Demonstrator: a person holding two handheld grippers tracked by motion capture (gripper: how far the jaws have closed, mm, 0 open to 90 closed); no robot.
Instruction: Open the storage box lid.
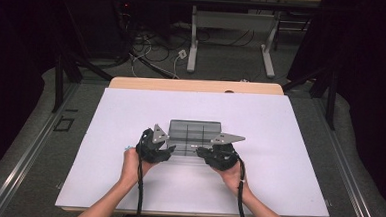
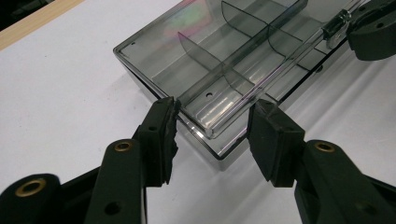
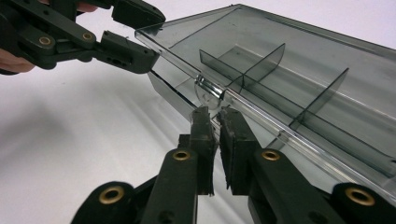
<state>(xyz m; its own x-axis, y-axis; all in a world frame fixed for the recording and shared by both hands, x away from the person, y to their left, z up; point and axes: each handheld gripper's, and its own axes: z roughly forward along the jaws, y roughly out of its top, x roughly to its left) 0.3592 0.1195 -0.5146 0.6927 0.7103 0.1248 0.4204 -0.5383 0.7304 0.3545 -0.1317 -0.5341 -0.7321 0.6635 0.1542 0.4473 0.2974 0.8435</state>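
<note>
Two hands at the counter's [image 1: 127, 185] near edge, each holding tongs. Left tongs [image 2: 212, 123] spread apart, straddling the near left corner of the clear compartment box [image 1: 195, 131], one pad touching its side. Right tongs [image 3: 214, 116] nearly together, pinching the small clear latch [image 3: 208, 91] on the box's near rim; narrow gap between the pads. Box sits mid-counter, slightly nearer the near edge, dividers [image 2: 219, 65] visible inside. Beyond the far edge, table legs [image 1: 192, 48] and cables [image 1: 149, 48] on the floor.

Ahead of both claws the compartment box [image 1: 195, 134] blocks the way; bare surface [image 1: 260, 122] lies open beyond it, outward of either claw, and behind them.
</note>
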